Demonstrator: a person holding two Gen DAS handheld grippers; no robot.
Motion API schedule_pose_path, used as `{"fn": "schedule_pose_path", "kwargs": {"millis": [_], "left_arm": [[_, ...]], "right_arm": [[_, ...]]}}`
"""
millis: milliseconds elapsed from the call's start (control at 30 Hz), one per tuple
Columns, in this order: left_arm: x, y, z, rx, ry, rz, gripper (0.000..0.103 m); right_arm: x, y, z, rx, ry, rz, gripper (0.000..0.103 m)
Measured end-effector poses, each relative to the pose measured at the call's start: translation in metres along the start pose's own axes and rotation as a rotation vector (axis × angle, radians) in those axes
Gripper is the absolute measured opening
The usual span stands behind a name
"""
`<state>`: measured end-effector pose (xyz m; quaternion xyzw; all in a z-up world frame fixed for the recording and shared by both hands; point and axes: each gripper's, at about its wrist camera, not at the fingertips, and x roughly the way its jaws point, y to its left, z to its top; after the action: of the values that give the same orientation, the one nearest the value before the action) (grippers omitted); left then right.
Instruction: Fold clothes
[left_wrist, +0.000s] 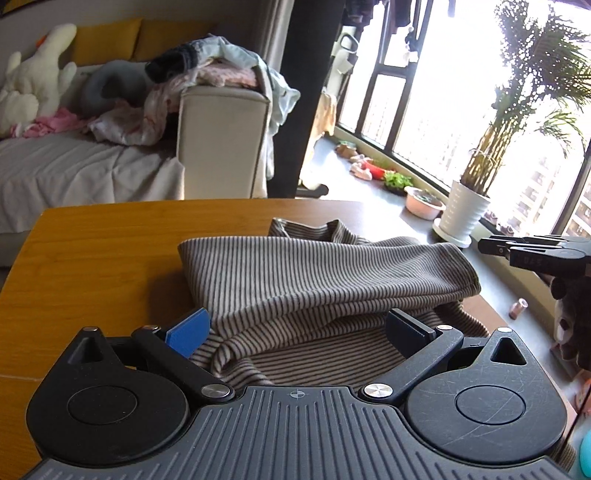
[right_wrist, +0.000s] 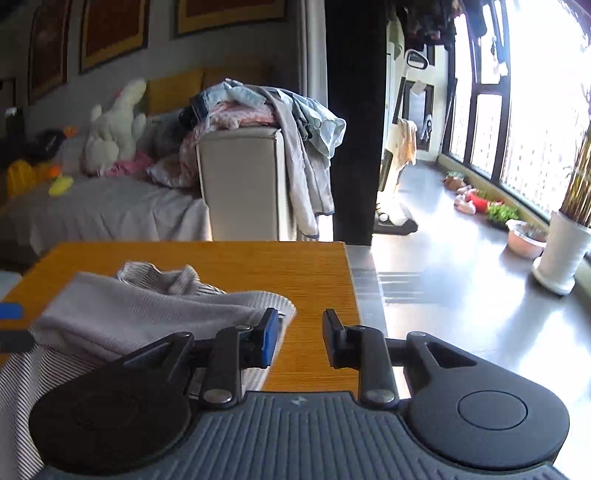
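Observation:
A brown-and-white striped garment (left_wrist: 314, 273) lies folded over in a thick bundle on the orange wooden table (left_wrist: 96, 258). My left gripper (left_wrist: 297, 330) stands wide open at the bundle's near edge, the cloth lying between its blue and black fingers without being pressed. From the right edge of the left wrist view my right gripper (left_wrist: 495, 249) pokes in, just off the bundle's right end. In the right wrist view the right gripper (right_wrist: 301, 338) is open with bare table between its fingers. The garment (right_wrist: 147, 310) ends beside its blue left finger (right_wrist: 271, 334).
The table's right edge (right_wrist: 351, 295) drops to a shiny grey floor. A sofa armrest heaped with clothes (left_wrist: 221, 74) and plush toys (left_wrist: 33, 81) stands behind the table. A white potted plant (left_wrist: 465, 214) and a pink bowl (left_wrist: 423, 203) sit by the window.

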<state>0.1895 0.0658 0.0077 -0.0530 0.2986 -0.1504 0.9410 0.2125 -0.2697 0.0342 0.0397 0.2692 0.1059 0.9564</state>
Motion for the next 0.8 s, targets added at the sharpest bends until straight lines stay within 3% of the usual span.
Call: {"fn": "schedule_pose_path", "kwargs": {"millis": [33, 67, 167, 233, 300, 367, 467, 567, 667, 733, 800], "left_arm": [[0.004, -0.002, -0.002, 0.010, -0.011, 0.007, 0.103], [0.008, -0.005, -0.003, 0.020, -0.022, 0.015, 0.103], [0.021, -0.010, -0.009, 0.062, -0.016, 0.062, 0.103], [0.028, -0.012, -0.015, 0.107, -0.010, 0.103, 0.103], [0.031, -0.011, -0.022, 0.146, -0.001, 0.153, 0.103], [0.027, -0.006, -0.023, 0.117, -0.015, 0.153, 0.103], [0.024, -0.001, -0.023, 0.100, -0.022, 0.164, 0.103], [0.020, -0.002, -0.022, 0.100, -0.031, 0.159, 0.103], [0.008, -0.007, -0.017, 0.105, -0.059, 0.117, 0.103], [0.001, -0.012, -0.013, 0.102, -0.076, 0.065, 0.103], [0.001, -0.017, -0.008, 0.116, -0.075, 0.015, 0.103]], "right_arm": [[0.002, 0.001, -0.002, 0.041, 0.005, 0.029, 0.048], [0.008, 0.005, -0.006, 0.055, 0.020, 0.040, 0.051], [0.033, 0.019, -0.017, 0.044, 0.085, 0.031, 0.051], [0.050, 0.032, -0.021, -0.005, 0.119, -0.002, 0.017], [0.048, 0.045, -0.009, -0.067, 0.055, 0.008, 0.011], [0.037, 0.049, 0.012, -0.076, -0.039, 0.029, 0.007], [0.028, 0.041, 0.032, -0.039, -0.096, 0.045, 0.007], [0.041, 0.025, 0.020, 0.018, -0.016, 0.027, 0.007], [0.066, 0.008, -0.018, 0.058, 0.117, -0.047, 0.008], [0.060, 0.004, -0.031, 0.049, 0.086, -0.079, 0.024], [0.047, 0.008, -0.029, 0.026, 0.055, -0.103, 0.027]]}}
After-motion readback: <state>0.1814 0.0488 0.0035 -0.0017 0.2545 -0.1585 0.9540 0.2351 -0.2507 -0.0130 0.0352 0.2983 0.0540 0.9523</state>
